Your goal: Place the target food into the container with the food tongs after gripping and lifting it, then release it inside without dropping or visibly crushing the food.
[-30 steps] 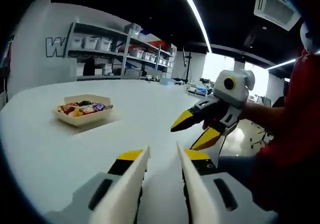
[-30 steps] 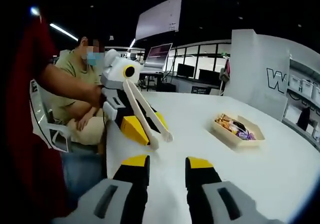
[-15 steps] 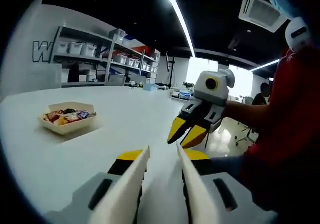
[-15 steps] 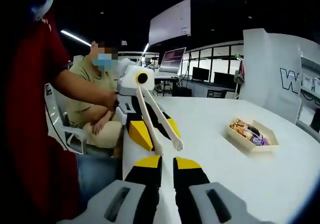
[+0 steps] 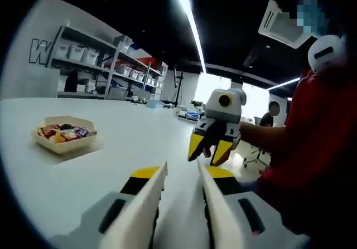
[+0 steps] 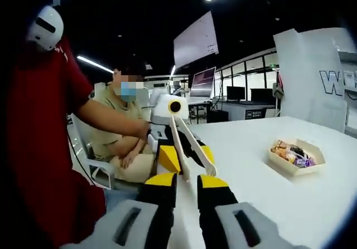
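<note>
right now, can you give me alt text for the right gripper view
The right gripper, jaws nearly closed and empty, points across a white table at the left gripper, which carries cream food tongs. A hexagonal tray of wrapped snacks sits on the table to the right; a seated person in a face mask is behind.

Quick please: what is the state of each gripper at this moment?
Left gripper: shut on the food tongs, whose white arms stand apart.
Right gripper: jaws nearly shut, a narrow gap, holding nothing.
</note>
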### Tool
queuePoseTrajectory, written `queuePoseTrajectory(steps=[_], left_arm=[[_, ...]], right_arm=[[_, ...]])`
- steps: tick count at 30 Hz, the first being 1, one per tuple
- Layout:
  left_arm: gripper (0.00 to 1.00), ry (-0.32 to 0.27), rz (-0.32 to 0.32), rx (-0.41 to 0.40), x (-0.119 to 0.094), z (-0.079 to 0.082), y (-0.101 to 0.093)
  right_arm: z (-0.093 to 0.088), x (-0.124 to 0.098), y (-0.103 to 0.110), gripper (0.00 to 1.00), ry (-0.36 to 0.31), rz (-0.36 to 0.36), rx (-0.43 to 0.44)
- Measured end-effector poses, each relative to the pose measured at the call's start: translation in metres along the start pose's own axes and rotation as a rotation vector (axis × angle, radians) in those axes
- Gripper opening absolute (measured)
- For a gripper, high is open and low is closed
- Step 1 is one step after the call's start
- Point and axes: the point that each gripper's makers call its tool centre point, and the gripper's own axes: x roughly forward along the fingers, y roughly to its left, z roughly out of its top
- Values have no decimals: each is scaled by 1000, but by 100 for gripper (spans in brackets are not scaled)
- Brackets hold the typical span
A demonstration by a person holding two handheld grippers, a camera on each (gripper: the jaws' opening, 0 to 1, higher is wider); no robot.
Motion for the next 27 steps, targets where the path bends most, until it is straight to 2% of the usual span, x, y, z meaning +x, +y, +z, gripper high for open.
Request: queuePoseTrajectory(steps=[3,6,11,15,18,19,20,21,24,27], left_arm=[[28,8,-24,-5,2,0,-5],[28,16,-26,14,3,-2,-6],[28,16,-41,13,4,-2,-10],[29,27,-50,8,4,-4,-11],[30,39,-48,-7,5,-6,-9],[30,49,-43,-11,5,-8,-7],[30,63,-34,-17,3,-11,-4],[30,60,-35,-17,3,-11,-4],[29,59,-29,-25,1,-12,-1],[27,83,-11,-2,-1,-16,3]], right_arm=[[1,1,-1,5,-7,0,7],[1,0,1,1,-15,19,17],[-1,0,6,0,-17,52,94],[-3,0,10,0,-14,71,88],[-5,-2,9,0,2,82,156],[-4,-2,11,0,-3,114,111],[-5,-3,6,0,-2,80,73],[-7,-5,7,0,7,83,62],[-8,-7,5,0,14,81,124],[-12,-9,1,0,28,64,81]])
